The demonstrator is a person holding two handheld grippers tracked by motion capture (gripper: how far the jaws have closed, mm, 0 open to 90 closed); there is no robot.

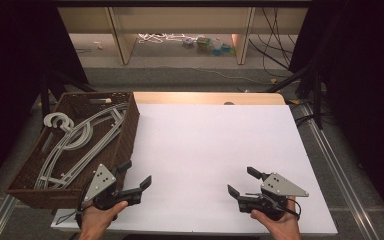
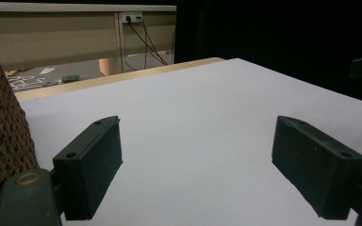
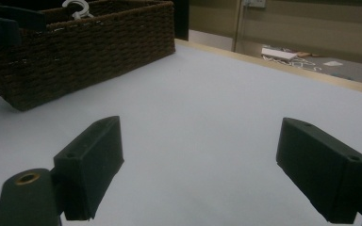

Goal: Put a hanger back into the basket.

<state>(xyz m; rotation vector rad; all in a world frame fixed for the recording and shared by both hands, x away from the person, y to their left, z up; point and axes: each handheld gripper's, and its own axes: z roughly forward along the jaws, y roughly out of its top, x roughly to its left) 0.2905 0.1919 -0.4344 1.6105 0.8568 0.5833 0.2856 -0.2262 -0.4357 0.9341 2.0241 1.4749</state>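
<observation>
**Both tongs wide, nothing held; hangers in basket at left**

High view: my left tongs (image 1: pixel 136 174) sit at the near left of the white worktop (image 1: pixel 210 150), just beside the near right corner of the brown wicker basket (image 1: pixel 125 137). Jaws spread wide, nothing between them. My right tongs (image 1: pixel 242 181) sit at the near right, well apart from the left pair, jaws also wide and empty. The grey hangers (image 1: pixel 80 145) lie stacked inside the basket, hooks toward its far left end.

Left gripper view: my left tongs (image 2: pixel 198 165) stand wide over bare worktop (image 2: pixel 207 108). The basket wall (image 2: pixel 2 136) is close at the left edge.

Right gripper view: my right tongs (image 3: pixel 200 167) stand wide over bare worktop (image 3: pixel 207 103). The basket (image 3: pixel 94 42) stands farther off, upper left, with a white hanger hook (image 3: pixel 77 8) showing above its rim.
</observation>
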